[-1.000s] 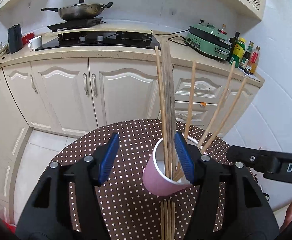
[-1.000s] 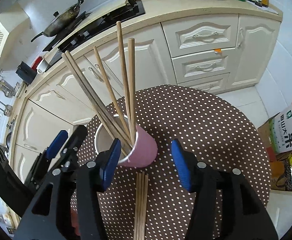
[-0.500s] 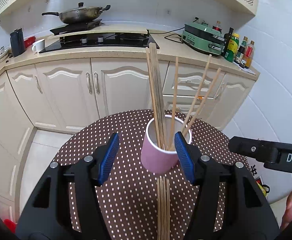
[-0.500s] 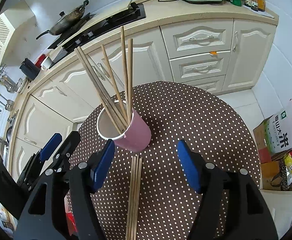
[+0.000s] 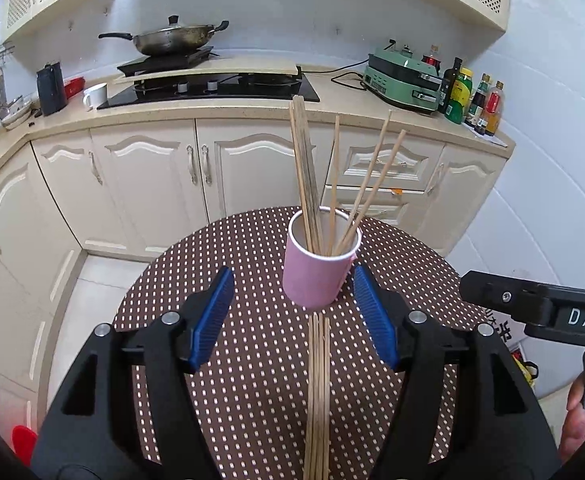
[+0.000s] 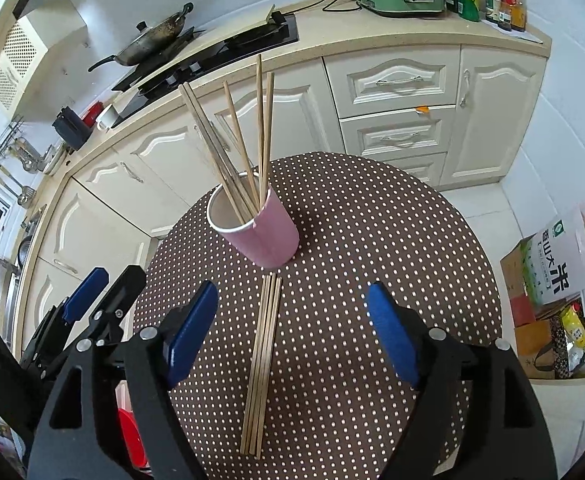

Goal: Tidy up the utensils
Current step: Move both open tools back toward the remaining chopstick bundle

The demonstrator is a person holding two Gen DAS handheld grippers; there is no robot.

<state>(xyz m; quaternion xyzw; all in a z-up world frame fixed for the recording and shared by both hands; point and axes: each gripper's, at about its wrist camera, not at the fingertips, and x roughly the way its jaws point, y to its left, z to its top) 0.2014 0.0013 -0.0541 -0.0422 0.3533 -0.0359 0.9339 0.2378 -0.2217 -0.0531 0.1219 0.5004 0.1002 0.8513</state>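
A pink paper cup [image 5: 316, 272] stands upright on the round dotted table [image 5: 220, 384], with several wooden chopsticks [image 5: 306, 168] standing in it. More chopsticks [image 5: 318, 392] lie flat in a bundle on the table, just in front of the cup. My left gripper [image 5: 292, 316] is open and empty, its blue pads either side of the cup's near side, apart from it. In the right wrist view the cup [image 6: 264, 232] and the flat bundle [image 6: 262, 360] lie ahead of my right gripper [image 6: 292, 336], which is open and empty above the bundle.
Cream kitchen cabinets [image 5: 152, 176] and a counter with a hob and pan [image 5: 168, 38] stand behind the table. Boxes and bags [image 6: 548, 300] sit on the floor at right. The left gripper [image 6: 88, 312] shows at left in the right wrist view.
Both grippers have drawn back from the cup and opened wider. The cup now stands free ahead of the fingers, and more of the flat chopstick bundle shows.
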